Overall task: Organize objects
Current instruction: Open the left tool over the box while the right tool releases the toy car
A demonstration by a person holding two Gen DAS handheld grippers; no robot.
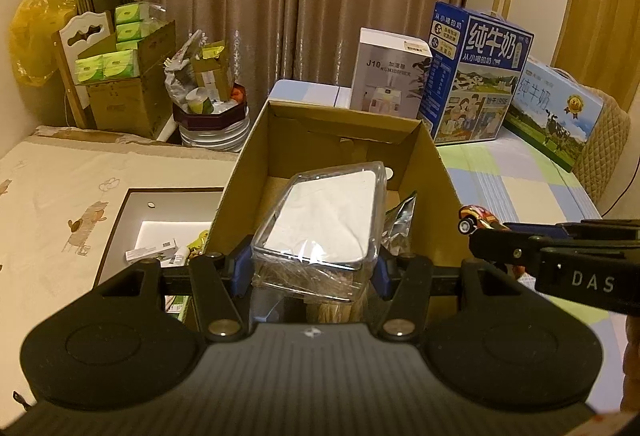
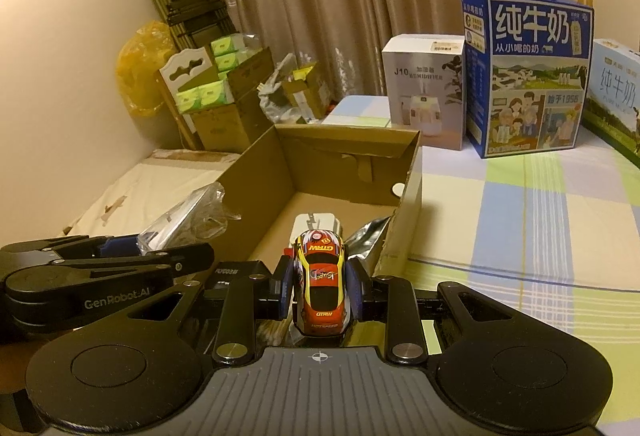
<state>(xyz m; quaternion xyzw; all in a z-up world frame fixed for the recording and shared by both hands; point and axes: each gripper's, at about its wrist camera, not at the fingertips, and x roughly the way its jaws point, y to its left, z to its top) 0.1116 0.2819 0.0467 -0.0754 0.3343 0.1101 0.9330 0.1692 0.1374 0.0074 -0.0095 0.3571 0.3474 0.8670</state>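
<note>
Left gripper [image 1: 316, 264]: you are gripping a wrapped white box [image 1: 328, 220] between its fingers, holding it over the carton [image 1: 248, 172].
Right gripper [image 2: 320, 290]: you are clamping a toy car [image 2: 321, 282] between its fingers, just above the carton's near edge.
Carton: sitting open on the bed [image 2: 540, 220], a foil pouch [image 1: 402, 214] lying inside.
</note>
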